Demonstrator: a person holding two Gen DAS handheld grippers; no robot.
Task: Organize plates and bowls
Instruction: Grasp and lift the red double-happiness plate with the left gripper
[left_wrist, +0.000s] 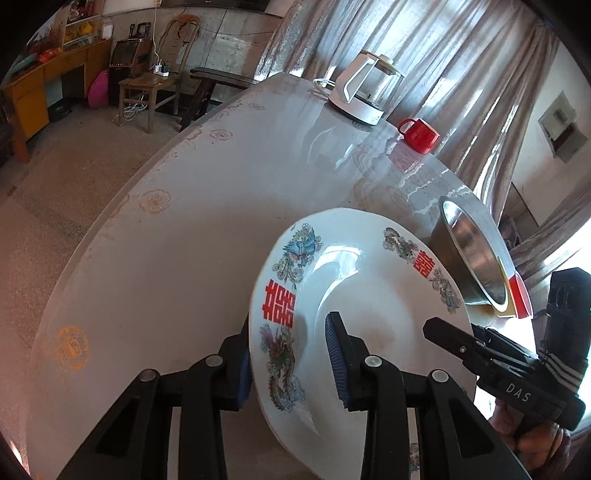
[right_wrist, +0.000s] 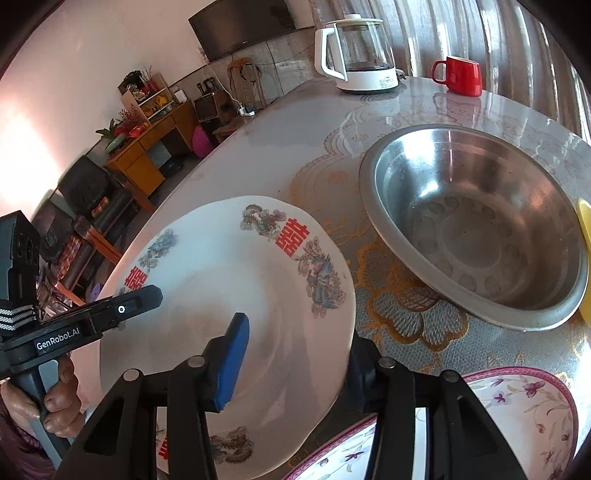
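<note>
Item: white plate (left_wrist: 354, 295) with red characters, on the table (left_wrist: 184, 221) beside the steel bowl (right_wrist: 476, 229). It is being straddled at opposite rims by the left gripper (left_wrist: 291, 365) and right gripper (right_wrist: 291, 362), seemingly for a balanced two-sided lift. Pads are not visibly pressing; jaws are narrowed, rim between.

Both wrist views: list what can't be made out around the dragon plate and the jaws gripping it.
- Dragon plate: its near rim is cut off by the right wrist view's bottom edge and covered by the gripper frame.
- Right gripper: its outer finger sits behind the plate's rim, so contact there is hidden.
- Left gripper: the same in the left wrist view.
- Steel bowl: the plate covers its base in the left wrist view.
- Floral plate: mostly cut off by the edge.
</note>
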